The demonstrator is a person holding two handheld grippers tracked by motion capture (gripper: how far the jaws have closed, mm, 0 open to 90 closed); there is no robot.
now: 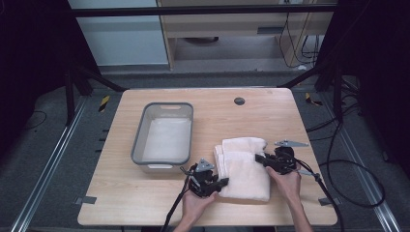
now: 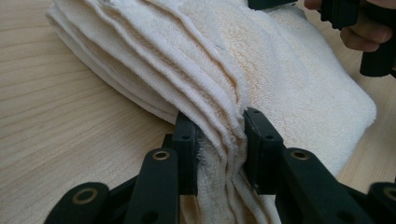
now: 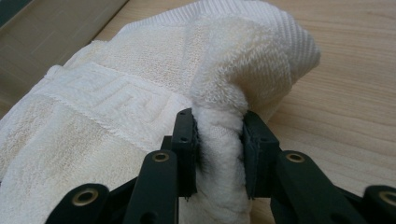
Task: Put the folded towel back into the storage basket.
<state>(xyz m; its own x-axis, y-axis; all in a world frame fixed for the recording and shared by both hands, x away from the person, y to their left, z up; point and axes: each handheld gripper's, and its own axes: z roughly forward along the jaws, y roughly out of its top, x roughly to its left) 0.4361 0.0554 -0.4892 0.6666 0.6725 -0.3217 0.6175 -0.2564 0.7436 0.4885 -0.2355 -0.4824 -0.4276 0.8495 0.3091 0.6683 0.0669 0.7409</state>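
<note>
The left tool (image 1: 223,182) pinches the stacked layers at the near left corner of the folded towel (image 1: 244,166), and the right tool (image 1: 259,158) pinches a bunched fold on its right edge. The towel lies on the bench (image 1: 121,193), just right of the grey bin (image 1: 140,130).

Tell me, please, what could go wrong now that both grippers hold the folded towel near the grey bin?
The left gripper pinches several layers of the towel; an outer layer may slip and the fold open. The right gripper holds one bunched corner, so the towel may sag when lifted. The bin looks narrow; an edge may catch on it.
</note>
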